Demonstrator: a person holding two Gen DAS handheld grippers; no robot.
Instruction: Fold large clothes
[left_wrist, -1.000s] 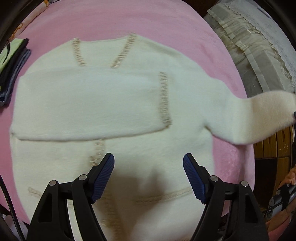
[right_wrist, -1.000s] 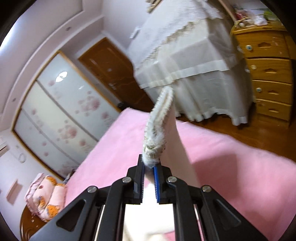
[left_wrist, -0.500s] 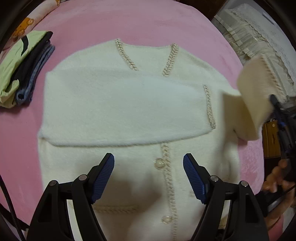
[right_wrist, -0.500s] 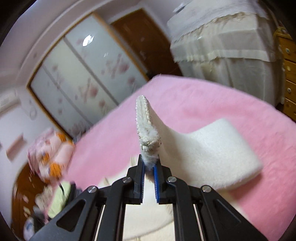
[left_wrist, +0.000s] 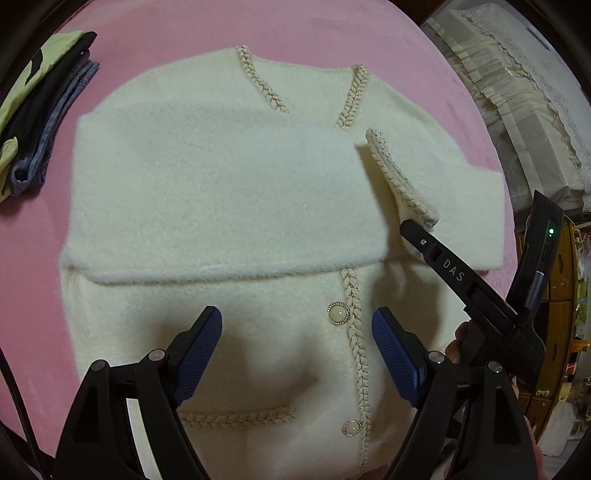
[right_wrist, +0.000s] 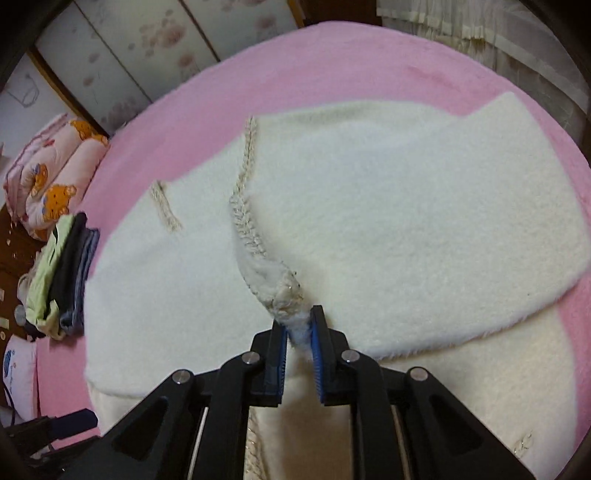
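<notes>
A cream fluffy cardigan (left_wrist: 229, 206) with braided trim and pearl buttons lies flat on a pink blanket (left_wrist: 155, 33). One sleeve is folded across the chest. My right gripper (right_wrist: 298, 334) is shut on the cuff of the other sleeve (right_wrist: 286, 295) and holds it over the chest; it also shows in the left wrist view (left_wrist: 417, 230). My left gripper (left_wrist: 297, 332) is open and empty above the lower front of the cardigan.
A stack of folded clothes (left_wrist: 40, 110) lies on the blanket at the left, also in the right wrist view (right_wrist: 62, 266). A cloth-covered piece of furniture (left_wrist: 517, 92) and wooden drawers (left_wrist: 557, 314) stand to the right. Pink bear-print bedding (right_wrist: 48, 166) lies beyond.
My right gripper has carried the sleeve from out at the right, up and over onto the cardigan's chest. The left gripper has stayed open over the lower front.
</notes>
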